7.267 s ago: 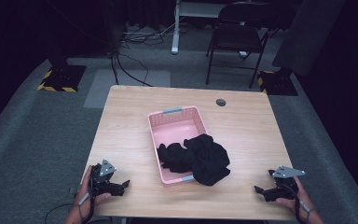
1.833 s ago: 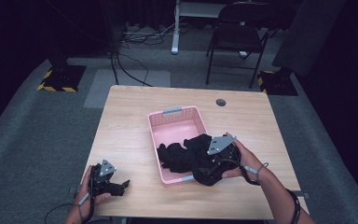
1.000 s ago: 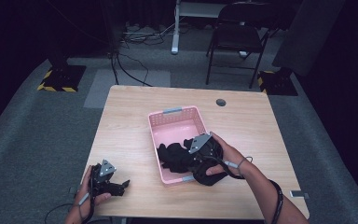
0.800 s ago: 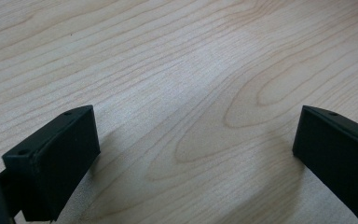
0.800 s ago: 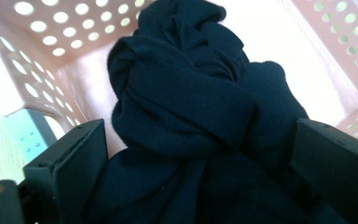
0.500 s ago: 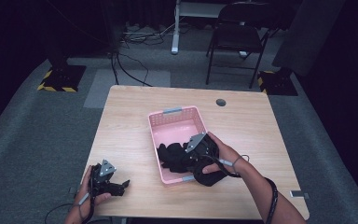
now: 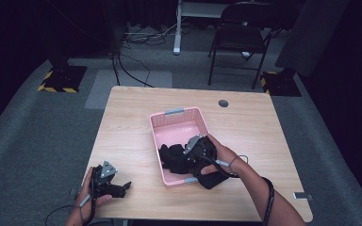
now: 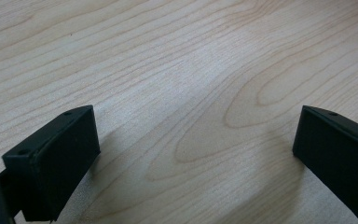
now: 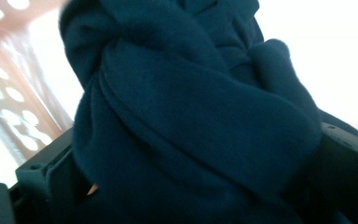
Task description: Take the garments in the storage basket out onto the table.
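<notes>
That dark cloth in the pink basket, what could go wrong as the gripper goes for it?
The right gripper has just been opening its jaws, with the bunched dark cloth between them. It might catch one fold and drag the pile. Cloth hangs over the pink basket at its near corner, so a pull might tip or slide it.

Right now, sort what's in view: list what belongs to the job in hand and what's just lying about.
In the job:
- dark cloth, bunched in the basket and spilling over its near edge
- pink basket
- right gripper, jaws wide around the cloth, just been opening

Lying about:
- left gripper, open, low over the table
- folding chair
- floor cables
</notes>
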The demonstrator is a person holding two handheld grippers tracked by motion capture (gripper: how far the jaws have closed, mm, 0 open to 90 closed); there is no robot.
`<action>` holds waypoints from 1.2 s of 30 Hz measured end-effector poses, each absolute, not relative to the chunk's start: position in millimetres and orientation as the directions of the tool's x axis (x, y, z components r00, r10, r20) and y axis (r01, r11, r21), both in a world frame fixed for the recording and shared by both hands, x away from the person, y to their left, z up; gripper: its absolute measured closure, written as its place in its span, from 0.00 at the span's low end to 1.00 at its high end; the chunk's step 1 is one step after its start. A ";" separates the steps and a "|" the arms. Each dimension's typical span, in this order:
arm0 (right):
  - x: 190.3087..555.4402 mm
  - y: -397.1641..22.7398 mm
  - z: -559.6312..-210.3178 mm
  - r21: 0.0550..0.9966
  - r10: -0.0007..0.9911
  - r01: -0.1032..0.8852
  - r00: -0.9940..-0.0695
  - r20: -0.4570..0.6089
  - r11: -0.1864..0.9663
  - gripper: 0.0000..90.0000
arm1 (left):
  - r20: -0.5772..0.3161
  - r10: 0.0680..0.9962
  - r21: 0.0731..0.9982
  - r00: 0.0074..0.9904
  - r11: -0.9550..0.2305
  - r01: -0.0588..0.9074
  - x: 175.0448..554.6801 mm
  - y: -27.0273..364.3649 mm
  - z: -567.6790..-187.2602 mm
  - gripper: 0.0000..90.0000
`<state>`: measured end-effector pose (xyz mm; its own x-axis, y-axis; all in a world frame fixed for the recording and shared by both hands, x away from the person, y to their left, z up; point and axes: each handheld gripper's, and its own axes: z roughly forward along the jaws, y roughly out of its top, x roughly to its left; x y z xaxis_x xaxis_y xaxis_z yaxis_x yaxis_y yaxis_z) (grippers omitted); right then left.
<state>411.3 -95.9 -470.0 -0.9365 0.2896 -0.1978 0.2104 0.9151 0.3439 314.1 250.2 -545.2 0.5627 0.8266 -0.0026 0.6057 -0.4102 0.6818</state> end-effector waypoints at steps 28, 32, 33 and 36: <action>414.9 -91.5 -473.4 0.360 0.309 0.246 -0.943 -0.127 0.900 0.24 | -0.002 0.827 0.683 0.562 -0.409 0.605 314.1 250.1 -545.3 0.00; 411.2 -92.7 -471.2 0.379 0.311 0.238 -0.939 -0.144 0.894 0.26 | -0.003 0.827 0.682 0.563 -0.410 0.606 314.1 250.2 -545.2 0.00; 410.1 -93.1 -470.6 0.388 0.318 0.238 -0.936 -0.154 0.890 0.26 | -0.002 0.827 0.683 0.562 -0.410 0.605 314.1 250.1 -545.3 0.00; 407.6 -94.8 -468.1 0.411 0.327 0.237 -0.931 -0.164 0.880 0.27 | -0.003 0.827 0.682 0.563 -0.410 0.605 314.1 250.2 -545.2 0.00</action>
<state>407.6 -94.8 -468.1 -0.9307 0.3273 -0.1635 0.2372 0.8801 0.4113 314.1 250.2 -545.2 0.5628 0.8266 -0.0025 0.6055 -0.4101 0.6821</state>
